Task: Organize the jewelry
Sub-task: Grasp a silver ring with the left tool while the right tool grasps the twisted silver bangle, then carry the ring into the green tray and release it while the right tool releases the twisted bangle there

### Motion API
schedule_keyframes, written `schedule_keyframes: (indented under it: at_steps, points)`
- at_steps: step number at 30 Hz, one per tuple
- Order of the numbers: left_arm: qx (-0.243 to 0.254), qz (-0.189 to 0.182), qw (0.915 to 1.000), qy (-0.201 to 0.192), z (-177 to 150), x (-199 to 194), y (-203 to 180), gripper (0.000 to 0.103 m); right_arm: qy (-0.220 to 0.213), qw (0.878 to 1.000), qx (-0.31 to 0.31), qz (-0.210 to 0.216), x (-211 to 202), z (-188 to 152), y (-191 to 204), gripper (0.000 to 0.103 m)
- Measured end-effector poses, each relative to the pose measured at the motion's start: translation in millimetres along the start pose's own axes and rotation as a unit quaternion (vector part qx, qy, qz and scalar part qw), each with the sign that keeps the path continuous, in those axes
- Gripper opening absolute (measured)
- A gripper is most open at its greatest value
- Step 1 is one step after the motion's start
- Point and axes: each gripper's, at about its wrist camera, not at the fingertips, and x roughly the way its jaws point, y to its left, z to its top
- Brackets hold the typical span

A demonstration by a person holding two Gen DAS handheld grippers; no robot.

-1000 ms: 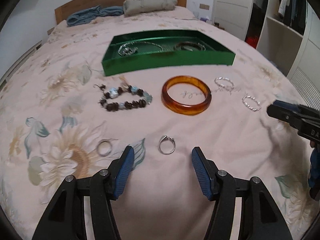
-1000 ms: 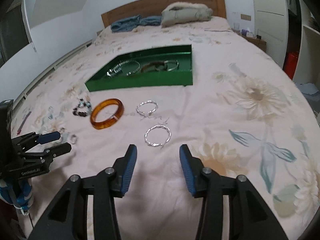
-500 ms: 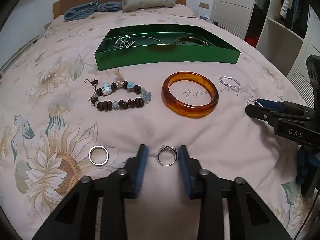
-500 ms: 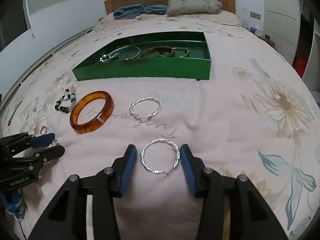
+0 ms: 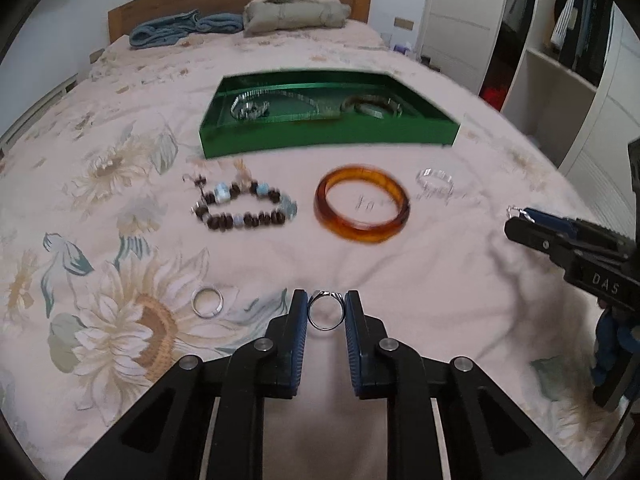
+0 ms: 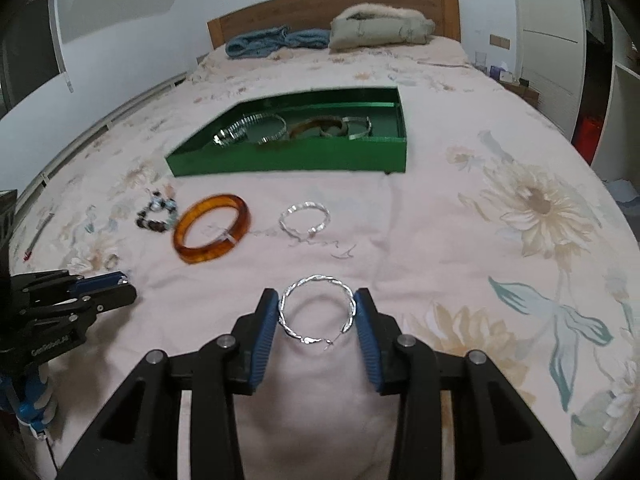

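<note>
Both grippers have narrowed since a second ago, when their jaws stood wide with nothing between them. Now the left gripper point(image 5: 326, 312) is closing, its blue pads against a small silver ring with a raised setting point(image 5: 326, 314) lifted off the floral bedspread point(image 5: 420, 280). The right gripper point(image 6: 316, 312) is closing too, its pads touching both sides of a twisted silver hoop bangle point(image 6: 316, 309).

White lettering "DAS" shows on the right gripper's black body in the left wrist view; in the right wrist view the left gripper's print is too blurred to read.

Loose on the bedspread lie one plain silver band point(image 5: 207, 301), one brown-and-blue beaded bracelet point(image 5: 244, 208), one amber resin bangle point(image 5: 362, 210) and one second twisted silver bangle point(image 6: 305, 220). Beyond them a green rectangular tray point(image 5: 328, 134) holds several silver and dark bangles; their count is unclear.
</note>
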Motion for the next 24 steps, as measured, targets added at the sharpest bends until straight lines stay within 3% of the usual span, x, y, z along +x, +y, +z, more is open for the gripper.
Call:
schedule_keyframes:
  at_steps: [6,13,19,24]
  points:
    - [-0.011,-0.015,0.9992,-0.037,48,-30,12,0.018,-0.041,0.999,-0.016,0.000,-35,30,12,0.037]
    - [-0.018,-0.010,0.9985,-0.051,136,-21,27,0.018,-0.082,0.996,-0.031,-0.013,-40,107,15,0.037]
    - [-0.036,0.009,0.9989,-0.028,205,35,41,0.018,-0.086,0.996,-0.011,-0.015,9,186,3,0.037]
    - [-0.033,0.043,0.9982,0.026,243,113,45,0.018,-0.041,0.999,0.009,-0.025,90,224,-14,0.037]
